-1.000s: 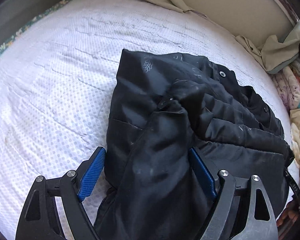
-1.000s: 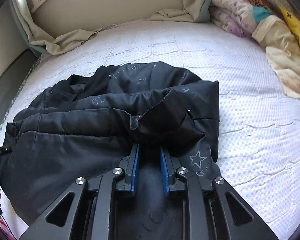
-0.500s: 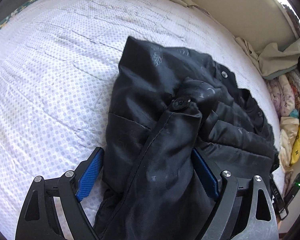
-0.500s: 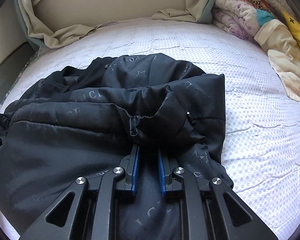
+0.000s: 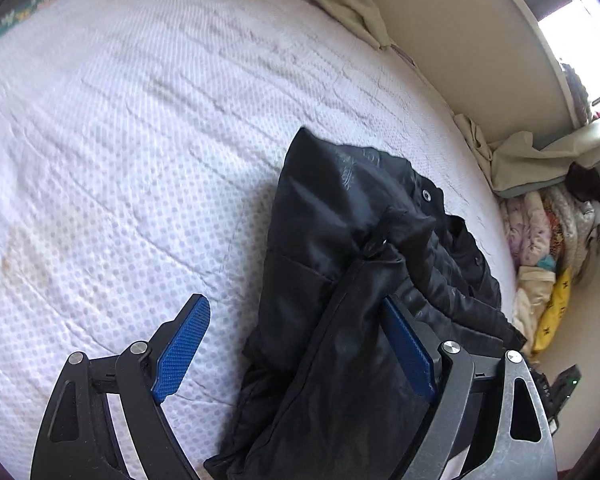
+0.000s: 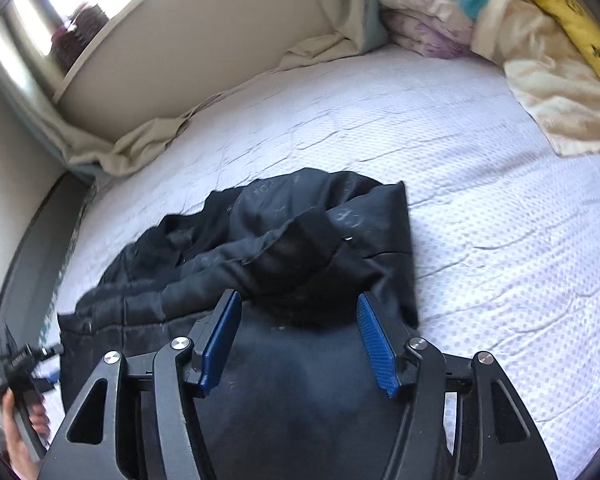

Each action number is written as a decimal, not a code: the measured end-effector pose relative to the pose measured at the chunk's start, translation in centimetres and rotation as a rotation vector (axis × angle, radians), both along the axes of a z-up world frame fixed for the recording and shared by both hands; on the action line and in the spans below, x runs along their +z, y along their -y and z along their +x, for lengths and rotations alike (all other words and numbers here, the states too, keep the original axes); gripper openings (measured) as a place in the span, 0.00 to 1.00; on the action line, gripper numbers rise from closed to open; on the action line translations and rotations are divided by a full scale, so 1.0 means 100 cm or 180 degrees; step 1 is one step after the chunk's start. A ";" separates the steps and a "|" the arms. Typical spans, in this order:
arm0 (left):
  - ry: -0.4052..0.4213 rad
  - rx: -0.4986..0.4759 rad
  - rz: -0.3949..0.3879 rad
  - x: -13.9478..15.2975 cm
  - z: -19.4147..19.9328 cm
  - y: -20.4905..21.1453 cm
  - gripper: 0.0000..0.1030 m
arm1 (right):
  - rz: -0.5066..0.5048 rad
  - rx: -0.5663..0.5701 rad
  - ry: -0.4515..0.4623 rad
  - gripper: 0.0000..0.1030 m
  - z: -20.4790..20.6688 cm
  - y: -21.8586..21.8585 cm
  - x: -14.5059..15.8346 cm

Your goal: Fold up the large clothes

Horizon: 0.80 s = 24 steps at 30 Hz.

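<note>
black jacket [image 5: 364,264] lies bunched on the white mattress [image 5: 120,140], near the edge closest to the person. in the left wrist view its long axis runs from just under the gripper away toward the far right, where the pile of bedding [image 5: 548,248] sits.

left gripper [image 5: 296,344]: jaws wide apart, nothing pinched. fabric lies draped between the blue pads [image 5: 182,344], resting against the right-hand pad only; the left-hand pad is over bare mattress. right gripper [image 6: 300,340]: also spread open, not clamping; a dark fold fills the gap between its jaws, but contact with either pad can't be told.

both claws sit at the near end of the jacket, over it. judgement: the right one is centred on the bulk, the left is nearer the free side edge, so the left is better placed to catch an edge next.

look of the jacket: padded, quilted channels, shiny shell with faint printed letters and stars, snap button [image 5: 425,196] showing near the far end. lumpy, multiple layers overlapped, not yet a flat fold. right wrist view is motion-blurred.
</note>
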State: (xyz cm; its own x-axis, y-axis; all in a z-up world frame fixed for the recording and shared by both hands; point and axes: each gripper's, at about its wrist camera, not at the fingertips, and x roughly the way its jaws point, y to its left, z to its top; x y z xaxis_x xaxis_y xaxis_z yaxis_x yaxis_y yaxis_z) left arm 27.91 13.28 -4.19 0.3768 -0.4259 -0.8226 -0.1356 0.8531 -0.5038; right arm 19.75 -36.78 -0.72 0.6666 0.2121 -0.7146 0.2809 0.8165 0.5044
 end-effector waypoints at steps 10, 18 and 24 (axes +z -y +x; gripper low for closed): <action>-0.0303 0.0138 -0.0933 -0.048 0.000 -0.015 0.89 | 0.0077 0.0049 0.0091 0.59 -0.016 -0.007 0.017; -0.0136 -0.0213 -0.0914 -0.051 0.004 0.010 0.94 | 0.0128 0.0029 0.0070 0.59 -0.019 -0.001 0.015; -0.0132 -0.0337 -0.0856 -0.051 0.004 0.019 0.82 | 0.0156 0.0102 0.0063 0.59 -0.014 -0.007 0.015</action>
State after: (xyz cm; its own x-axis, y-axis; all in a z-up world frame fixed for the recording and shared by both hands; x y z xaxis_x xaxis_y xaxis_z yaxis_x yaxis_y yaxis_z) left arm 28.32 11.41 -9.32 0.2871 -0.6659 -0.6886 -0.0782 0.7001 -0.7097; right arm 18.39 -36.08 0.76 0.6728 0.2679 -0.6896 0.2446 0.7992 0.5491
